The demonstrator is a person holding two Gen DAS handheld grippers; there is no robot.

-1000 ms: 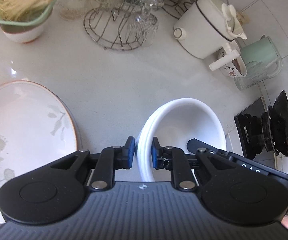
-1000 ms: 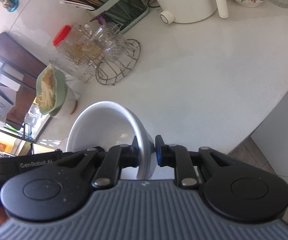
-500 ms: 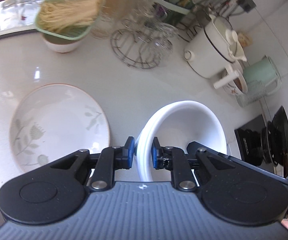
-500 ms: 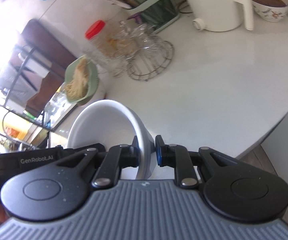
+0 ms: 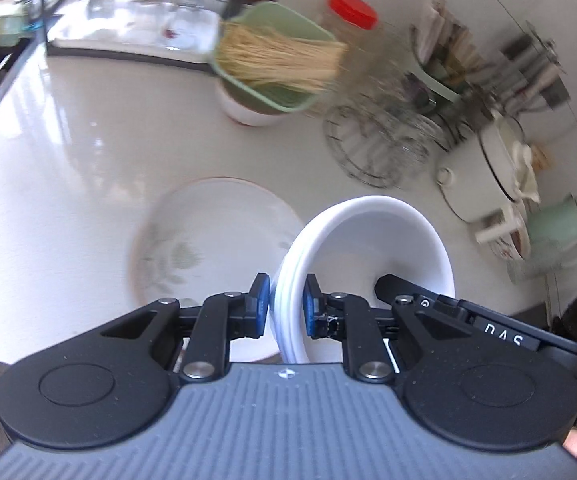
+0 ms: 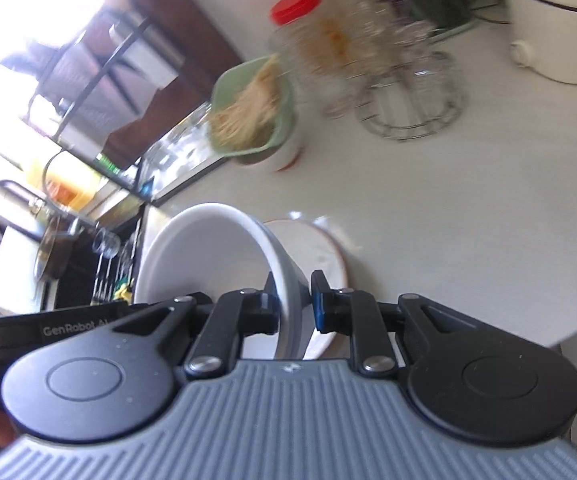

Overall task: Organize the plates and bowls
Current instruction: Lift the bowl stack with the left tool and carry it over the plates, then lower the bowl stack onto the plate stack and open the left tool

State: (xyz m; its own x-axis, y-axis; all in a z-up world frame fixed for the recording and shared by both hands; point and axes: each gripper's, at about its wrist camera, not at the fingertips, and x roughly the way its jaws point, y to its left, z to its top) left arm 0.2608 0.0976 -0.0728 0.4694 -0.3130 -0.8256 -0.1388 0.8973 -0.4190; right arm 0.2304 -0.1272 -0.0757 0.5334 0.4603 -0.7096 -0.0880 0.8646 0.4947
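A stack of white bowls point(image 5: 372, 248) hangs above the white counter, held from both sides. My left gripper point(image 5: 286, 306) is shut on the stack's near rim, and the right gripper's black body reaches into the bowls from the right. In the right wrist view my right gripper point(image 6: 293, 304) is shut on the opposite rim of the white bowls point(image 6: 208, 256). A flat plate with a leaf pattern and brown edge point(image 5: 208, 248) lies on the counter below and left of the stack. Part of that plate point(image 6: 320, 256) shows just behind the bowls in the right wrist view.
At the back stand a green strainer of dry noodles on a white bowl point(image 5: 276, 60), a red-capped jar point(image 5: 352, 12), a wire rack with glasses point(image 5: 376, 148), a white pot point(image 5: 500, 160) and a green kettle point(image 5: 556, 224). A sink area with a tap point(image 6: 20, 216) lies left.
Both grippers have carried the bowl stack up and sideways towards the patterned plate, rolling as they went. The plate now sits nearer the middle of the left wrist view and has entered the right wrist view.
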